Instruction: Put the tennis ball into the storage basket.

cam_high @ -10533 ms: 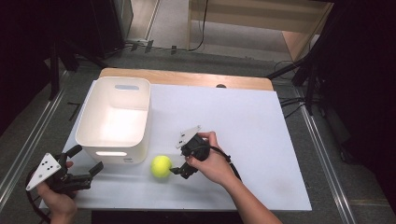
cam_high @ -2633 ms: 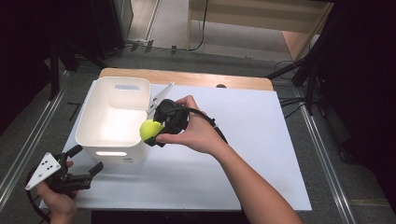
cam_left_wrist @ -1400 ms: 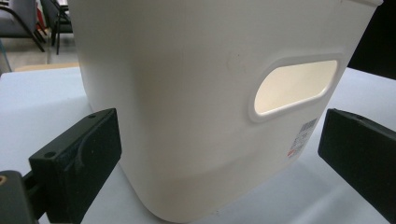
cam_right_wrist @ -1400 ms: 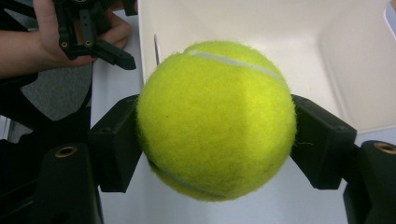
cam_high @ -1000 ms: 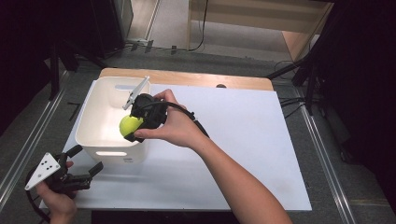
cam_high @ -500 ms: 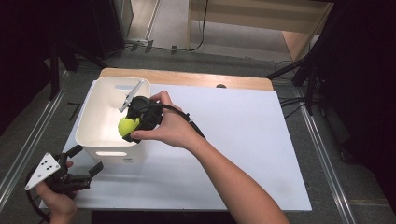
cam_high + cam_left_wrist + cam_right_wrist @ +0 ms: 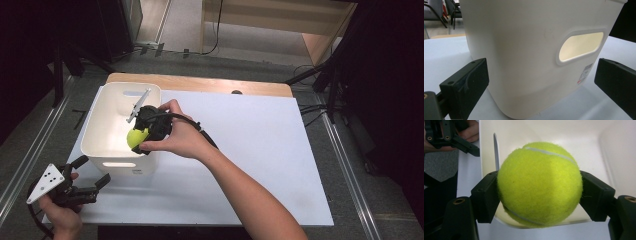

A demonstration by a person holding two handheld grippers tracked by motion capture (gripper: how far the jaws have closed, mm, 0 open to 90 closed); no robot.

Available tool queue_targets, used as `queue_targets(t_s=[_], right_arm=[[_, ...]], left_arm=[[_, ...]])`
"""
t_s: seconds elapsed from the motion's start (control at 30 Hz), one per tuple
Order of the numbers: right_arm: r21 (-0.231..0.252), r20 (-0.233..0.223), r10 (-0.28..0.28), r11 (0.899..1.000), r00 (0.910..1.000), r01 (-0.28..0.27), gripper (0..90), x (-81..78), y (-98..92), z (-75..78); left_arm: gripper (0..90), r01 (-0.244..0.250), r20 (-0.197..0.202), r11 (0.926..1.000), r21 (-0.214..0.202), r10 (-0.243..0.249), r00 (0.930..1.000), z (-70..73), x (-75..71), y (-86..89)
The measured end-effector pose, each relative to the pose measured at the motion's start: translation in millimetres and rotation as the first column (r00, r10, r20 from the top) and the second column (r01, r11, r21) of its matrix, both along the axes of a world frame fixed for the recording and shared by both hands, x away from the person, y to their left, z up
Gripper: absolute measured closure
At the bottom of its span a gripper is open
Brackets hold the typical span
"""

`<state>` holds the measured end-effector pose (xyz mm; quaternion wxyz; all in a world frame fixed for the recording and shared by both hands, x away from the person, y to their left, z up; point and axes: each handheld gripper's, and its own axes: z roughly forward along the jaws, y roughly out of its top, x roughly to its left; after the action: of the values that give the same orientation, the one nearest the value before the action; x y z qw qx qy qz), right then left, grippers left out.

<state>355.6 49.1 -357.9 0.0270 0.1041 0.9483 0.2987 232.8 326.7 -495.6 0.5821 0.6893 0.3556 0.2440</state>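
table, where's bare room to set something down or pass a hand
The white table is bare right of the bin, out to its far and right edges, apart from the right forearm crossing it. It is crowded at the bin's near side: the right gripper holds the tennis ball there, and the left gripper waits at the near left corner.

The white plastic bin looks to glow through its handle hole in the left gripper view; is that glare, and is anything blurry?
Left gripper view: the white plastic bin has a handle slot lit from its bright inside, not glare. Right gripper view: the fuzzy yellow-green tennis ball is sharp, the bin behind it washed out. High view: table bright, surroundings dark.
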Motion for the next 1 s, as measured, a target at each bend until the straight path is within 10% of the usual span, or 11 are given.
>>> queue_targets(t_s=[0.47, 1.0], right_arm=[[-0.038, 0.035, 0.000, 0.999, 0.9994, 0.001, 18.2, -4.4, 3.9, -5.8], [0.047, 0.048, -0.035, 0.998, 0.9982, 0.033, 0.9, -11.7, -20.2, 11.3]], left_arm=[[0.0, 0.000, -0.001, 1.0000, 0.000, 0.000, 1.0000, 0.2, -0.3, 0.1], [0.0, -0.002, 0.000, 1.0000, 0.001, 0.002, 1.0000, 0.0, -0.1, -0.2]])
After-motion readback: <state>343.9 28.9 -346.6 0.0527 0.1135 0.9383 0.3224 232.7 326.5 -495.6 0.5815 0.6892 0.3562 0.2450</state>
